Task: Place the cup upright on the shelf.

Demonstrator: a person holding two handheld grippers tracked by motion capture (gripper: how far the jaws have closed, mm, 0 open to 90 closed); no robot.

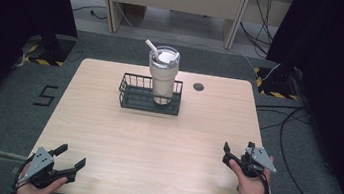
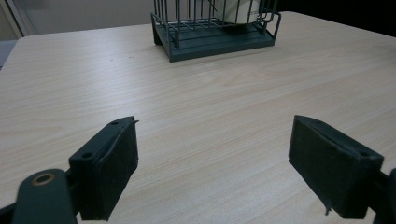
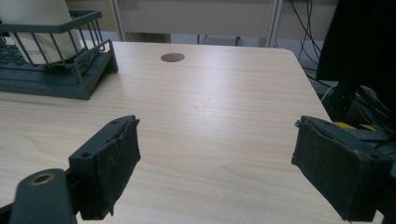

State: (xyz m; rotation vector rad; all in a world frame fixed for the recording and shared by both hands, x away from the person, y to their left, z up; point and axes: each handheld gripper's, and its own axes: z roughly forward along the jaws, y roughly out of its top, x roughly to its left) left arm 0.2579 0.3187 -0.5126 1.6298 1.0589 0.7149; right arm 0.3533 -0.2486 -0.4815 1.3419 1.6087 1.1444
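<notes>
1. Left gripper [image 1: 70, 160] at near left table [image 1: 153, 145] edge: jaws wide apart, holding nothing, above bare wood.
2. Right gripper [image 1: 237, 153] at near right: jaws wide apart, empty.
3. Tumbler [image 1: 162, 75] with straw [image 1: 152, 49], upright in right part of wire basket [image 1: 150, 94], at far centre, well apart from both jaw pairs.
4. In left gripper view, tumbler [image 2: 233, 11] cut off by top edge; in right gripper view, tumbler [image 3: 42, 32] cut off at top left.
</notes>
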